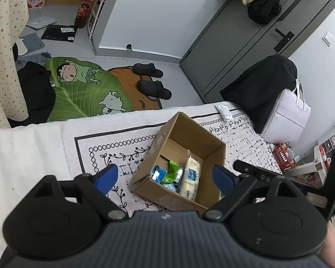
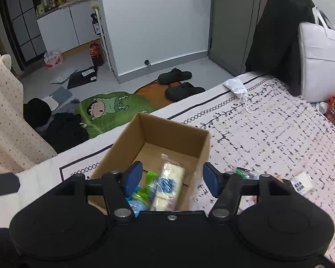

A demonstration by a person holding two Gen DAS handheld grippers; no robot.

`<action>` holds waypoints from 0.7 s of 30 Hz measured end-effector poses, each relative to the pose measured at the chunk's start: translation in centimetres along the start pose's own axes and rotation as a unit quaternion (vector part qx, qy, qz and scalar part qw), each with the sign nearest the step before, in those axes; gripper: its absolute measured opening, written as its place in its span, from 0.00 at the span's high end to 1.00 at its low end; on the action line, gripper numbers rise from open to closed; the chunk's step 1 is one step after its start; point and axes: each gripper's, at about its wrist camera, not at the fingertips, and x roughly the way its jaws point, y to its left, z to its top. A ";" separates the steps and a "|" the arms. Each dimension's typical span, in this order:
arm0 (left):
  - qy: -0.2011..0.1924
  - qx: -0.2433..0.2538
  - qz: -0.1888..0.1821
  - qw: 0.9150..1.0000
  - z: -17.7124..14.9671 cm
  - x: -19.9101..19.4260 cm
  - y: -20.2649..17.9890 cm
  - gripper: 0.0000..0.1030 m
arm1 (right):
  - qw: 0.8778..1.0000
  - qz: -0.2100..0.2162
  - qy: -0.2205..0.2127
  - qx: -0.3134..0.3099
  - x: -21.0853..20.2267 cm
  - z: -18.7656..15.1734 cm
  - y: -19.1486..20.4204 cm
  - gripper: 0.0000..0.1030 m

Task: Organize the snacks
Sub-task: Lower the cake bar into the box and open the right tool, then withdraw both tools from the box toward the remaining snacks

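An open cardboard box (image 1: pixel 196 131) (image 2: pixel 167 129) stands on the patterned bed cover. Inside lie a long pale packet (image 1: pixel 191 178) (image 2: pixel 169 176), a green packet (image 1: pixel 173 172) (image 2: pixel 145 188) and a blue packet (image 1: pixel 157 174) (image 2: pixel 137 205). My left gripper (image 1: pixel 165 176) hovers above the box's near end, open, with nothing between its blue pads. My right gripper (image 2: pixel 173 176) is also above the box and open; the pale packet lies below it, untouched. Two loose snacks, a white packet (image 2: pixel 301 184) and a green-and-dark one (image 2: pixel 245 173), lie on the cover to the right of the box.
A white face mask (image 2: pixel 234 84) (image 1: pixel 223 111) lies near the bed's far edge. A white bag (image 2: pixel 321 62) under a black garment (image 2: pixel 279 33) stands at the right. Black slippers (image 2: pixel 178 82) and a green cartoon mat (image 2: pixel 114 111) are on the floor beyond.
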 end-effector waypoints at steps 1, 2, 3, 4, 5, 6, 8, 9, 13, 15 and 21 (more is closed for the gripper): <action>-0.001 0.001 -0.001 1.000 0.0 0.0 0.0 0.07 | 1.000 -0.004 -0.002 -0.002 -0.5 -0.1 -0.1 0.26; -0.003 0.003 -0.002 1.000 0.0 -0.1 -0.2 0.05 | 1.000 -0.008 -0.006 -0.005 -0.9 -0.2 -0.2 0.20; -0.005 0.006 -0.003 1.000 -0.1 -0.3 -0.3 0.05 | 1.000 -0.012 -0.013 -0.010 -1.5 -0.4 -0.3 0.11; -0.006 0.010 -0.004 1.000 -0.1 -0.4 -0.6 0.04 | 1.000 -0.012 -0.023 -0.013 -2.3 -0.8 -0.5 0.07; -0.009 0.015 -0.004 1.000 -0.2 -0.5 -0.8 0.03 | 0.999 -0.011 -0.030 -0.014 -2.9 -1.2 -0.7 0.06; -0.013 0.020 -0.001 1.000 -0.2 -0.6 -1.1 0.02 | 0.999 -0.008 -0.031 -0.015 -3.2 -1.5 -1.0 0.06; -0.020 0.024 0.000 1.000 -0.4 -0.7 -1.5 0.00 | 1.000 0.002 -0.025 -0.009 -3.9 -2.2 -1.7 0.06; -0.021 0.026 -0.001 0.999 -0.6 -0.6 -1.7 0.00 | 1.000 0.007 -0.024 -0.006 -4.2 -2.5 -2.1 0.06; -0.017 0.036 -0.003 0.999 -1.3 -0.2 -2.8 0.00 | 0.999 0.017 -0.036 0.009 -6.1 -4.0 -3.7 0.05; -0.018 0.045 -0.001 0.999 -1.8 0.0 -3.5 0.00 | 0.999 0.016 -0.045 0.022 -6.9 -4.7 -4.7 0.02; -0.028 0.075 -0.002 0.997 -2.9 0.1 -6.0 0.00 | 0.997 0.018 -0.065 0.044 -8.7 -6.5 -7.7 0.01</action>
